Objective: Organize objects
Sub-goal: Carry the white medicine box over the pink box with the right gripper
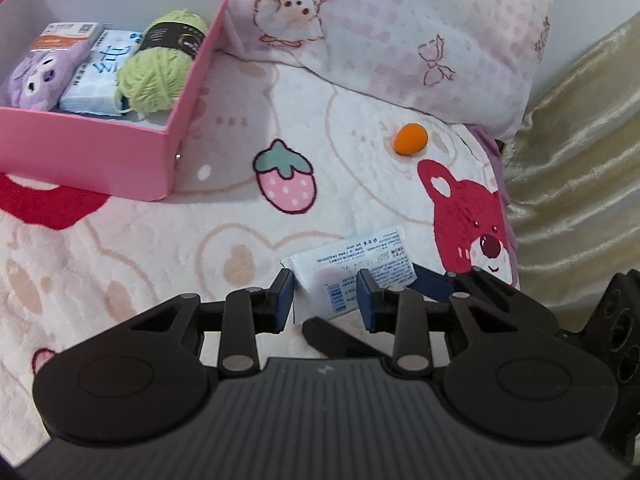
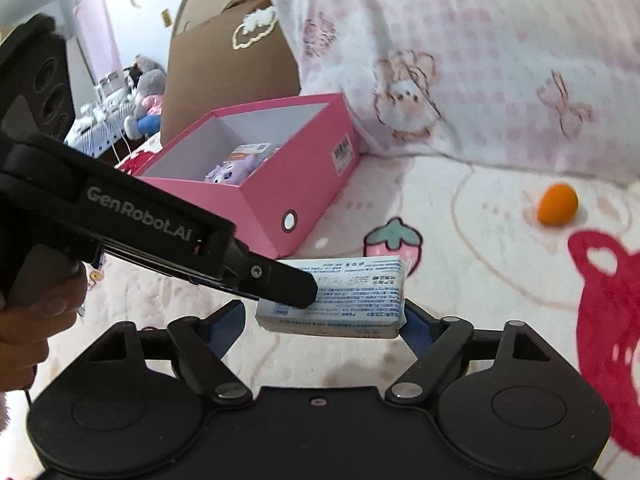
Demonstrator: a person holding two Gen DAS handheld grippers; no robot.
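A white-and-blue tissue pack [image 1: 352, 264] [image 2: 356, 292] hangs a little above the blanket. My left gripper [image 1: 325, 294] [image 2: 296, 288] is shut on it, one finger lying across its top in the right wrist view. My right gripper [image 2: 324, 312] stands open around the same pack; its right pad [image 2: 416, 330] is at the pack's end, and the left pad [image 2: 230, 320] stands a small gap away. The pink box [image 1: 80, 152] [image 2: 280, 184] sits at the far left and holds a purple plush [image 1: 36, 76], another tissue pack [image 1: 100, 72] and green yarn [image 1: 160, 68]. An orange ball [image 1: 410, 139] [image 2: 558, 204] lies on the blanket.
A pink checked pillow [image 1: 400, 40] [image 2: 480, 60] lies behind the ball. Gold fabric [image 1: 580, 160] borders the bed on the right. A cardboard box [image 2: 224, 60] stands behind the pink box, with plush toys [image 2: 144, 96] farther off. A person's hand [image 2: 36, 320] holds the left gripper.
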